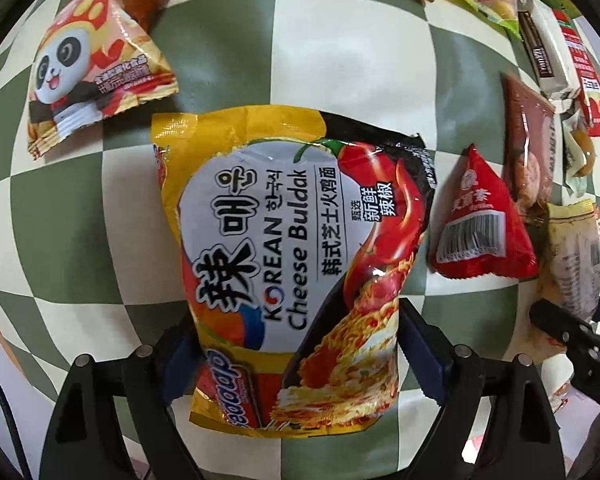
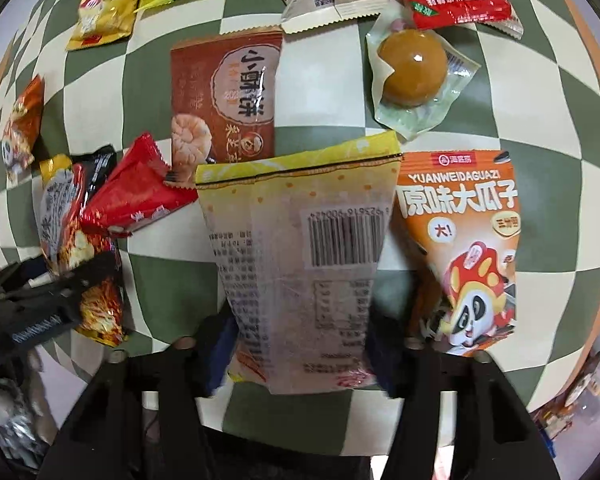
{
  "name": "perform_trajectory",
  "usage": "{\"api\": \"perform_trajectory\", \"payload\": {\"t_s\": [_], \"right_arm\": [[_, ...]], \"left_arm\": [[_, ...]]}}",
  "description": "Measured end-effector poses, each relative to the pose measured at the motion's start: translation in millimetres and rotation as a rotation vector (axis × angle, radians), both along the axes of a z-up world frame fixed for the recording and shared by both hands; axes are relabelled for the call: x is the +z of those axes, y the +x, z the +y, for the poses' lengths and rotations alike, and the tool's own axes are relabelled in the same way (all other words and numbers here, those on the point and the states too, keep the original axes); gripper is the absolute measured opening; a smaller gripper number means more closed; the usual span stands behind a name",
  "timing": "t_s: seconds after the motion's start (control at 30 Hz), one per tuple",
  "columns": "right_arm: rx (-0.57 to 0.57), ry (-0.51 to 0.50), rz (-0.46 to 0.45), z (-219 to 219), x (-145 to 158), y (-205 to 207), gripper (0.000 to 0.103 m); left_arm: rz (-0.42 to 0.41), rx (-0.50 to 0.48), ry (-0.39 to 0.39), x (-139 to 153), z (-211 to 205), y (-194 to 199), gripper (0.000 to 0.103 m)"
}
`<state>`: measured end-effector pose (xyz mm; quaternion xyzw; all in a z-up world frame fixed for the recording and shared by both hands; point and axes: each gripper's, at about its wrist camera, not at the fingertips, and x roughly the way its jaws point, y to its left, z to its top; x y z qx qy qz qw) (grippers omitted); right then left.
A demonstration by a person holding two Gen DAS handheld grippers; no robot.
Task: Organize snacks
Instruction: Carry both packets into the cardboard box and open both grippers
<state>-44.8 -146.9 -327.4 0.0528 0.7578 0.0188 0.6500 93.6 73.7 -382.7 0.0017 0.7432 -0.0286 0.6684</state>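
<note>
Left wrist view: left tool points down at the green-and-cream checked counter. The Cheese Buldak noodle packet sits between the two blue pads, lower end of the packet at centre bottom of the frame, top end reaching mid-frame. Pads flank the packet's sides closely; whether they actually press it, cannot tell. Panda snack bag lies upper left, apart from the noodle packet. Red triangular pouch lies just right of the packet; brown pouch beyond it, right. More wrapped snacks crowd the upper right edge. Right tool visible as a black shape at the right edge.

Right wrist view: right tool points down, jaws standing fairly wide, no earlier state noted. Pale yellow packet with barcode lies between the pads, back side up, centre of frame; pads look blurred and slightly off its edges, contact not confirmed. Orange sunflower-seed bag lies just right of it, touching or overlapping its edge. Brown shrimp-cracker bag above centre, partly under the yellow packet's top. Wrapped round bun upper right. Red pouch and noodle packet appear at left, with the left tool at the left edge
</note>
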Motion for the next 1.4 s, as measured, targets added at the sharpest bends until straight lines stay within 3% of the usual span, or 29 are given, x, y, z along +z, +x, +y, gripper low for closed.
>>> {"api": "perform_trajectory", "payload": {"t_s": [0.1, 0.27, 0.37, 0.53, 0.73, 0.83, 0.9, 1.07, 1.23, 1.4], "right_arm": [[-0.05, 0.002, 0.0, 8, -4, 24, 0.078], [-0.073, -0.039, -0.025, -1, -7, 26, 0.078], [-0.056, -0.093, -0.049, 8, -7, 17, 0.062], [-0.034, -0.12, -0.084, 21, 7, -3, 0.058], [-0.032, -0.095, -0.118, 42, 17, -12, 0.055], [-0.039, -0.043, -0.124, 37, 27, -14, 0.052], [-0.044, 0.009, -0.134, 34, 37, -14, 0.045], [-0.027, 0.103, -0.188, 24, 75, -8, 0.044], [-0.023, 0.201, -0.259, 6, 122, 18, 0.044], [-0.006, 0.271, -0.402, -12, 194, 74, 0.044]], "left_arm": [[-0.011, 0.029, -0.011, -4, 3, -8, 0.089], [-0.056, 0.023, 0.005, 10, 12, -25, 0.085], [-0.069, 0.009, 0.01, 11, 6, -34, 0.085], [-0.089, 0.004, 0.016, 3, -14, -51, 0.085], [-0.103, 0.0, 0.005, 26, -26, -57, 0.085], [-0.119, 0.001, -0.008, 46, -22, -61, 0.085], [-0.132, 0.004, -0.02, 59, -16, -63, 0.085], [-0.184, 0.011, -0.065, 112, -16, -60, 0.085], [-0.263, -0.005, -0.099, 180, -24, -22, 0.085], [-0.32, -0.008, -0.18, 239, -47, 59, 0.085]]}}
